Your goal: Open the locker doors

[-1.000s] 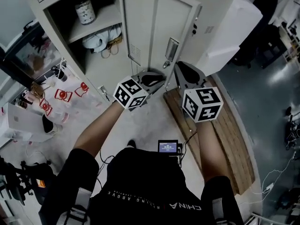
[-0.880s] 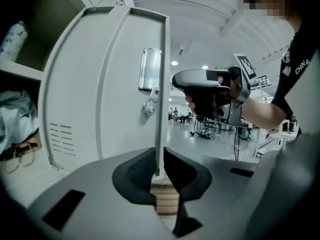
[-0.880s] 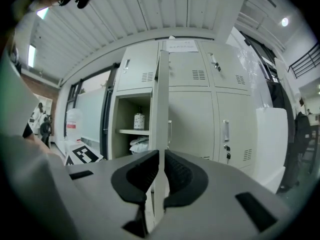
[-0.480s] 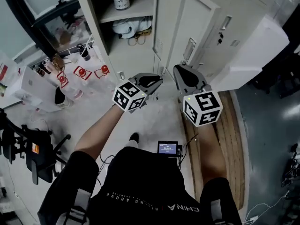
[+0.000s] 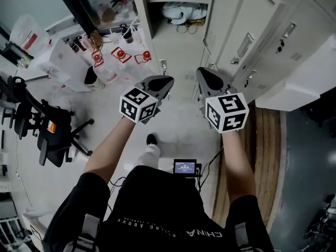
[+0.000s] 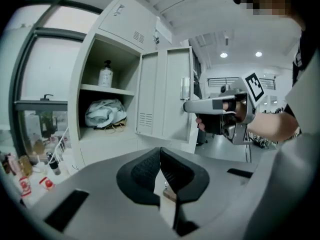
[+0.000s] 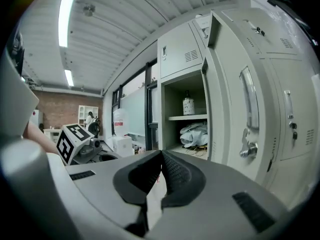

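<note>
Left claw (image 6: 160,154) just closed, empty; right claw (image 7: 161,156) pressed together, empty. We note both pulled back from lockers: one door (image 6: 167,94) open, neighbouring doors (image 7: 300,84) still shut.

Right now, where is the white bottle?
In the left gripper view, the white bottle stands on the shelf of the open locker, upper left, above a crumpled white bundle.

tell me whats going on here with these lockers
A person stands by a row of lockers with a gripper in each hand. One locker door is open, showing a bottle on a shelf; the doors beside it are closed. The left gripper has just closed on nothing, the right gripper is shut and empty, and neither touches a locker.
</note>
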Available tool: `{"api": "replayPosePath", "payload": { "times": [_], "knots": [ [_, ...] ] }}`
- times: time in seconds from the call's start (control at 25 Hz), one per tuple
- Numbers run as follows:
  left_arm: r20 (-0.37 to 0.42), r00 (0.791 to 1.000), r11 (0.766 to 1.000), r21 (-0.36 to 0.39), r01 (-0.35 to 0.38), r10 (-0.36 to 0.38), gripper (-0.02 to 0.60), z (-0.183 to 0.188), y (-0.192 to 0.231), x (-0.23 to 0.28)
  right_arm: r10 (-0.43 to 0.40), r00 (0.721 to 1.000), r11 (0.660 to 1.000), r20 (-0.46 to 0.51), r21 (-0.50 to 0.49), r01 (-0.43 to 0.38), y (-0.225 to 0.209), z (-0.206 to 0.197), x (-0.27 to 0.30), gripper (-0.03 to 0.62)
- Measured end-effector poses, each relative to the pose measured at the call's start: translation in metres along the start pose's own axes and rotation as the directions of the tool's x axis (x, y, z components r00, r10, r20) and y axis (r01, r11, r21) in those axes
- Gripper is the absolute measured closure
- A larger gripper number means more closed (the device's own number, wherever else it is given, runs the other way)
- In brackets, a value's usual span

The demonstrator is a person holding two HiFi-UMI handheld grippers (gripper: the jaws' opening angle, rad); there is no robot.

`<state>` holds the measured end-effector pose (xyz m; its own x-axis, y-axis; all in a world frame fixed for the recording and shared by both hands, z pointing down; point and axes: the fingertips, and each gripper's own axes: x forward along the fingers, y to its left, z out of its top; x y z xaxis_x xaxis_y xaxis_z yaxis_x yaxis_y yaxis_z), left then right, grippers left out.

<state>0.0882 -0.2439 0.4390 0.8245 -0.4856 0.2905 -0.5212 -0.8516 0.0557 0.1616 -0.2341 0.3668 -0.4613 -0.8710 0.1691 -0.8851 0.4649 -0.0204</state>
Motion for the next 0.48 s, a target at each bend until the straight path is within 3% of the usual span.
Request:
{"api": "replayPosePath", "payload": {
  "times": [0.12, 0.48],
  "knots": [
    [0.006, 1.000, 0.999, -0.045, -0.004, 0.005, 0.561, -0.007, -0.010, -0.015, 0.018, 1.000, 1.000, -0.016, 0.012, -0.018, 0.013, -0.013, -0.005, 0.563],
    [0.038, 0.999, 0.999, 0.009, 0.032, -0.033, 0.561, -0.005, -0.043, -0.059, -0.017, 1.000, 1.000, -0.010, 0.010, 0.018, 0.058, -0.017, -0.031, 0.563]
  ]
}}
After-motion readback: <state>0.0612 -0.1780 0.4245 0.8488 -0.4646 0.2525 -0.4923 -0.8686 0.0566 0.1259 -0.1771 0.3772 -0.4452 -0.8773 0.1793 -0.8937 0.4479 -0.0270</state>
